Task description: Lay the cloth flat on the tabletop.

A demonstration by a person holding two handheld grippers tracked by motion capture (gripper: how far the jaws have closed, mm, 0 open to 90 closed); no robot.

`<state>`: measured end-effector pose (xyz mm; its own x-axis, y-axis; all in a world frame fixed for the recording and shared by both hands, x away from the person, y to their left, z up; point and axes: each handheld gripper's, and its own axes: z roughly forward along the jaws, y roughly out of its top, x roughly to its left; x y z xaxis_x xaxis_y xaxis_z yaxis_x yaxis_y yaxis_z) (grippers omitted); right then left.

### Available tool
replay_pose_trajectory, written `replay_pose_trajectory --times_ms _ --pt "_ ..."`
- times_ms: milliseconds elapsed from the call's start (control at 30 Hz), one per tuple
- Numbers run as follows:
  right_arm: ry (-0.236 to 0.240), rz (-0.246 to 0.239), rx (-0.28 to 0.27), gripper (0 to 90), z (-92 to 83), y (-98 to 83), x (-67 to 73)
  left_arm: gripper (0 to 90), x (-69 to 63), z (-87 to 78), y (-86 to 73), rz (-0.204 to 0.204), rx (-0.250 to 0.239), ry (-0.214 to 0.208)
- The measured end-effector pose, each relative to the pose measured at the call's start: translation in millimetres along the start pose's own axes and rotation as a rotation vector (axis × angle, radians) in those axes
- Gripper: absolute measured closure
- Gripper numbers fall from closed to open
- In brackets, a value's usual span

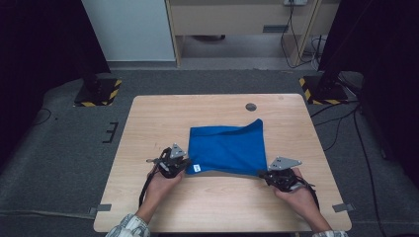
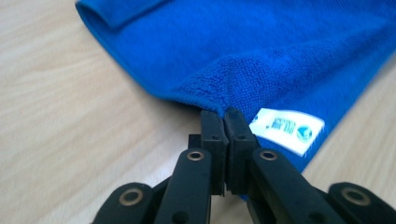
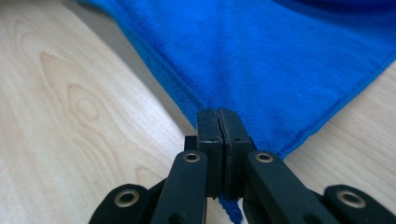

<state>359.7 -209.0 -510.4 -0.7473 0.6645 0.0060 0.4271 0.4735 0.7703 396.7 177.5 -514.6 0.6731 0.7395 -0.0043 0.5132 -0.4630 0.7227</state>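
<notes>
Two grippers hold one blue cloth [image 1: 228, 149] on a pale wooden worktop [image 1: 158, 118]. On the left, the person's left hand [image 1: 159, 186] holds the left gripper [image 1: 184, 165] at the near left corner of the cloth. In the left gripper view, this gripper [image 2: 226, 113] has its jaws pressed tight together, with the edge of the cloth pinched between them. A small white tag [image 2: 286, 129] is sewn on the cloth just beside the jaws. The cloth bunches up a little where it is pinched.

In the middle, the cloth lies mostly flat on the worktop, a bit nearer the right side. Its far right corner sticks up in a point. A small dark round hole [image 1: 251, 106] sits in the worktop behind the cloth.

On the right, the person's right hand [image 1: 301, 193] holds the right gripper [image 1: 262, 173] at the near right corner of the cloth. In the right gripper view, this gripper [image 3: 218, 112] also has its jaws squeezed together on the cloth corner, and a bit of blue cloth pokes out under the jaws.
</notes>
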Motion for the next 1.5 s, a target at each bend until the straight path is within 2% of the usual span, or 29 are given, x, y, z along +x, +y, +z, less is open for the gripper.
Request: replay_pose_trajectory --times_ms 67,233,400,633,700,733,800,867,933,1000,1100,1133,1200,1267,1367,1500 --pt "0.011 -0.01 0.01 88.5 -0.3 -1.1 3.5 87.9 -1.8 -4.2 -4.0 0.015 0.008 -0.011" --pt "0.014 -0.033 0.024 88.5 -4.7 -3.0 9.6 88.0 -7.9 -13.3 -6.9 0.02 0.017 -0.045" --pt "0.012 -0.041 0.016 88.4 -17.6 -6.3 12.1 87.9 -15.8 -15.2 -7.7 0.016 0.033 -0.077" --pt "0.032 -0.042 0.022 85.9 -33.9 -17.0 18.9 87.9 -31.9 -23.1 -10.0 0.039 0.053 -0.096" --pt "0.046 -0.036 0.013 71.3 -37.0 -17.7 20.9 87.0 -34.4 -24.8 -12.0 0.047 0.06 -0.093" --pt "0.047 -0.023 0.006 58.7 -37.7 -17.2 21.0 86.2 -35.5 -25.2 -12.6 0.054 0.063 -0.089" --pt "0.042 0.009 -0.02 42.8 -39.2 -13.7 19.2 86.4 -36.8 -25.1 -12.9 0.067 0.07 -0.085" --pt "0.032 0.033 -0.069 36.1 -39.7 -9.4 15.9 86.5 -37.0 -24.2 -13.1 0.068 0.076 -0.088" --pt "0.006 0.047 -0.092 29.7 -38.0 -6.0 10.8 86.6 -37.3 -23.3 -13.9 0.07 0.085 -0.091" --pt "-0.028 0.059 -0.094 28.0 -34.2 -3.9 5.1 86.7 -37.0 -22.9 -14.2 0.07 0.088 -0.09" --pt "-0.083 0.087 -0.044 28.1 -20.0 -5.9 -7.5 86.6 -36.1 -22.4 -15.1 0.063 0.094 -0.09" --pt "-0.096 0.086 -0.026 28.6 -15.8 -7.7 -10.0 86.6 -35.6 -22.2 -15.4 0.064 0.098 -0.091" --pt "-0.128 0.081 0.045 29.0 -4.5 -13.8 -16.0 86.6 -35.4 -21.9 -16.1 0.059 0.1 -0.093" --pt "-0.144 0.077 0.078 29.3 0.5 -18.6 -19.7 86.2 -35.6 -21.4 -16.5 0.055 0.104 -0.094" --pt "-0.155 0.057 0.102 28.8 0.4 -22.7 -20.7 85.6 -35.6 -20.5 -17.1 0.055 0.108 -0.098" --pt "-0.17 0.05 0.106 28.9 -2.6 -25.1 -20.9 85.6 -37.1 -21.4 -18.6 0.053 0.108 -0.105"
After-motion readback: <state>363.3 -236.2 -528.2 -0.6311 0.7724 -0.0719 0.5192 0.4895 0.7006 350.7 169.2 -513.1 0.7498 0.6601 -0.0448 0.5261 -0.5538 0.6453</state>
